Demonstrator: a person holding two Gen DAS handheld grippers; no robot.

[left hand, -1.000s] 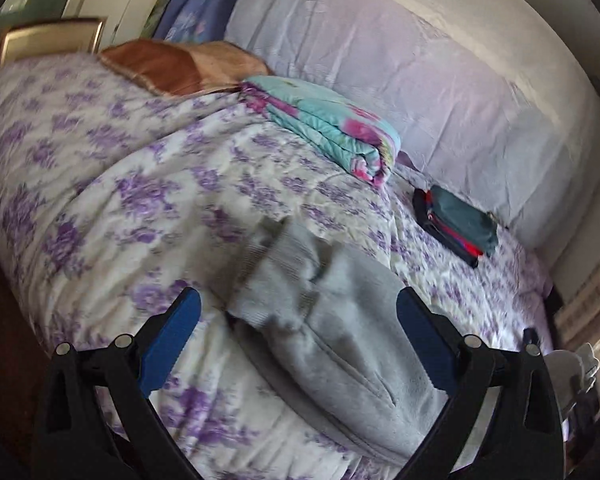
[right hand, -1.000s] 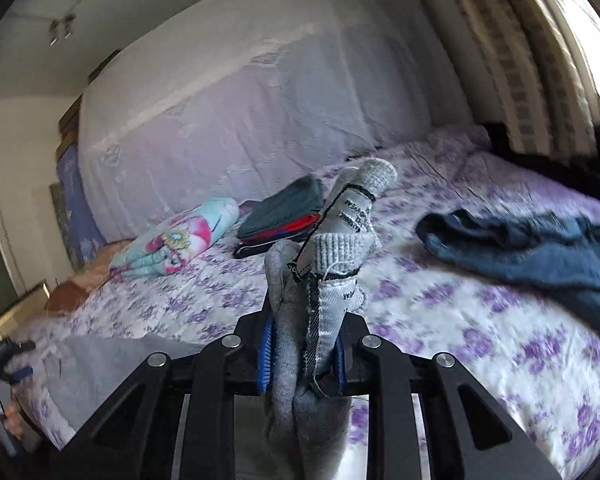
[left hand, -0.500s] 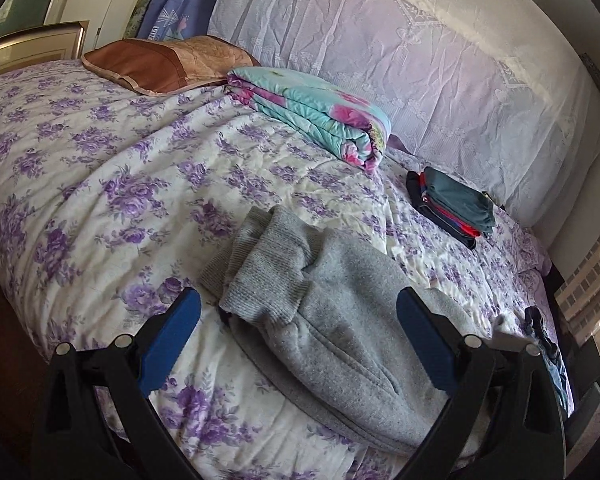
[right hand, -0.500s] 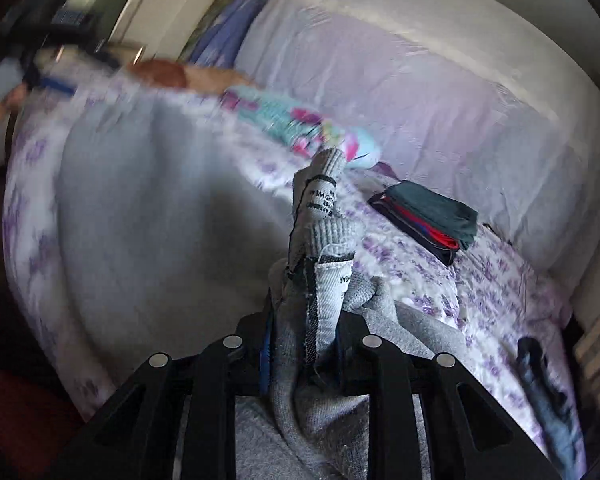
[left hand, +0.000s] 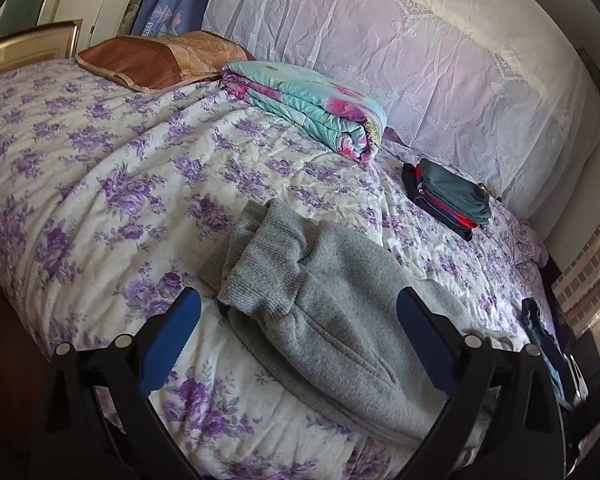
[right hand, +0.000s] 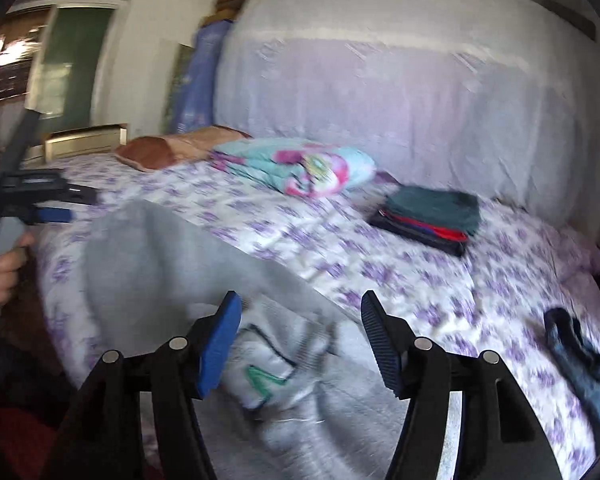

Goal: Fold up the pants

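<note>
The whole right wrist view is smeared by motion blur, so the print on the grey pants [right hand: 268,364] under the right claw [right hand: 300,344] cannot be read. The dark blue garment [right hand: 580,360] there runs off the right edge. In the left wrist view, the left claw's [left hand: 298,326] frame hides the pants' [left hand: 332,312] near end, and the clutter [left hand: 556,364] at far right is too small to identify.
</note>
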